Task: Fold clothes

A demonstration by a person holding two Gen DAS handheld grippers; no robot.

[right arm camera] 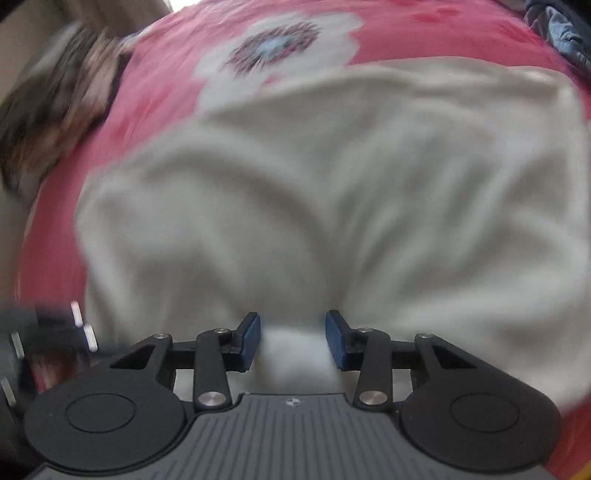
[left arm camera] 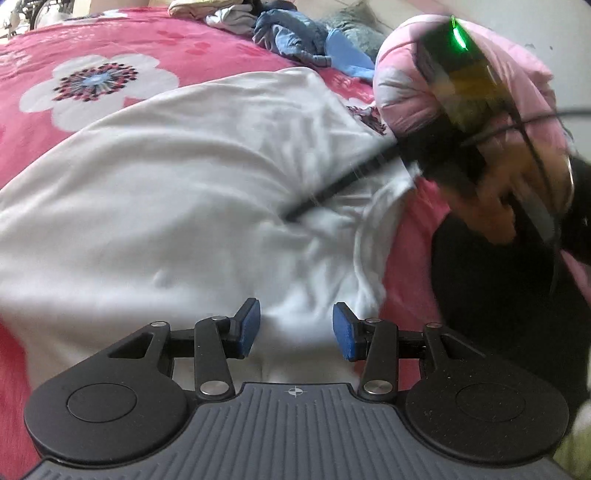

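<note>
A white garment [left arm camera: 192, 177] lies spread and wrinkled on a pink floral bedspread [left arm camera: 55, 59]. My left gripper [left arm camera: 296, 329] hovers open over its near edge, with nothing pinched between the blue pads [left arm camera: 248, 328]. In the right wrist view, which is motion-blurred, the same white garment [right arm camera: 332, 177] fills the middle. My right gripper [right arm camera: 293, 339] is open there, and a bunched fold of the white cloth sits in the gap between its pads [right arm camera: 251, 339]. The left wrist view shows the right gripper's black body [left arm camera: 454, 122], blurred, at the garment's right edge, held by a hand [left arm camera: 509, 210].
A heap of blue and grey clothes [left arm camera: 295, 37] lies at the bed's far side, also visible in the right wrist view as blue clothes [right arm camera: 565, 29]. A pink sleeve [left arm camera: 402, 74] and dark clothing [left arm camera: 498, 295] fill the right. A blurred dark patterned shape [right arm camera: 55, 110] sits at the left.
</note>
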